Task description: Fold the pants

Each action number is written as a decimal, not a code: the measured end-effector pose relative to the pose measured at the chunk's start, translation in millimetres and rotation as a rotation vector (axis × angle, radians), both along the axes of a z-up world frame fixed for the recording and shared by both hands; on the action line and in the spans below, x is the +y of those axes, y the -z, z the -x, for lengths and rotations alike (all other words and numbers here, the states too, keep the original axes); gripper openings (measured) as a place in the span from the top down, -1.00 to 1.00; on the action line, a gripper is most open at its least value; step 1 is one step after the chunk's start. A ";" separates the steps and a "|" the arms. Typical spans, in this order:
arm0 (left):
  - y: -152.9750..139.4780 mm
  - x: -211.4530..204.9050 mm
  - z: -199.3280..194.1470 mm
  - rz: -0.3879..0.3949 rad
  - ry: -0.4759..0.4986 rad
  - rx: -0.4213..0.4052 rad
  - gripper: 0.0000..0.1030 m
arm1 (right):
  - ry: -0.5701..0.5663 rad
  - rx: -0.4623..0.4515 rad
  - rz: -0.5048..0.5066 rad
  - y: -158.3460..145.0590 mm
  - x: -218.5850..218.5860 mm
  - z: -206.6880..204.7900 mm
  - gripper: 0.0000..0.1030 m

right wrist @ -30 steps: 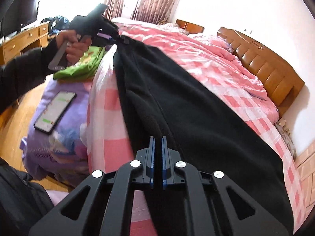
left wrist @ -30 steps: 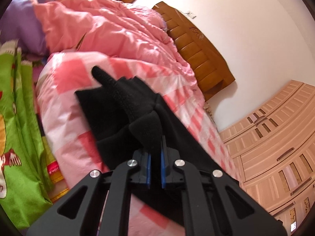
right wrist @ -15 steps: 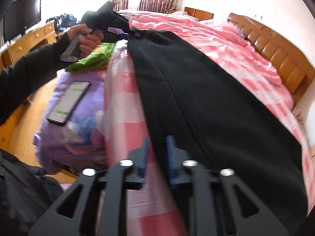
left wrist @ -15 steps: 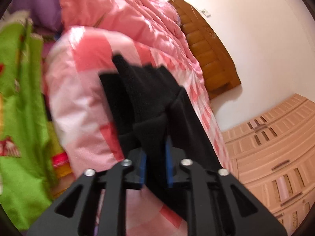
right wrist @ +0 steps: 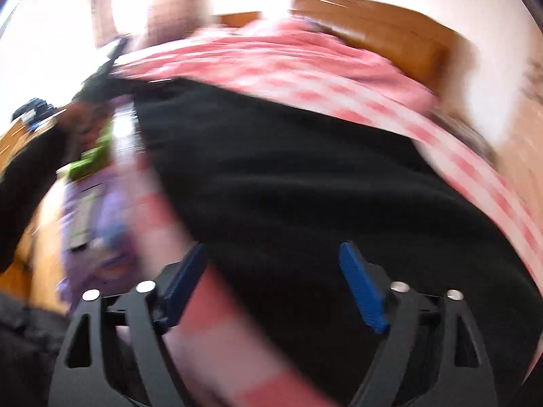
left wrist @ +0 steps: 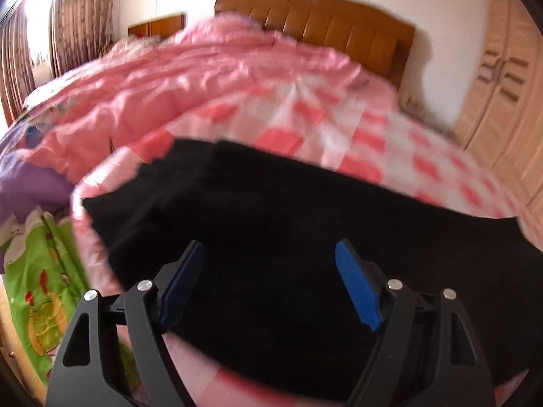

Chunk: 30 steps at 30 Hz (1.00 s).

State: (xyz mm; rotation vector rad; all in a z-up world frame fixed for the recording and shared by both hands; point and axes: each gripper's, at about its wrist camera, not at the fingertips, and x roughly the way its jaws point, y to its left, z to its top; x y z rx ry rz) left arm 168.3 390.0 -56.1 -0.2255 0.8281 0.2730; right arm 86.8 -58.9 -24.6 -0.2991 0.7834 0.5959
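Two grippers: both tilted down over the black pants [left wrist: 305, 237] on the bed [left wrist: 373, 129].
Left gripper [left wrist: 269, 281]: jaws opening, gripping nothing.
Right gripper [right wrist: 273, 281]: jaws opening, gripping nothing.

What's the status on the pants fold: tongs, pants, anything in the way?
Left tongs and right tongs opening, nothing pinched. Black pants lying flat on pink checked quilt. Nothing on the pants; frames blurred.

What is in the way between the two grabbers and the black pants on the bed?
Nothing visible. The black pants lie flat on the pink checked quilt, right below the left gripper and the right gripper. Both sets of jaws are opening, with bare cloth beneath the blue pads and none pinched.
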 end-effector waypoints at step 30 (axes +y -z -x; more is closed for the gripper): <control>-61.9 -156.1 -14.2 -0.173 0.231 -0.103 -0.81 | 0.458 0.016 0.000 -6.3 -170.4 2.7 -0.79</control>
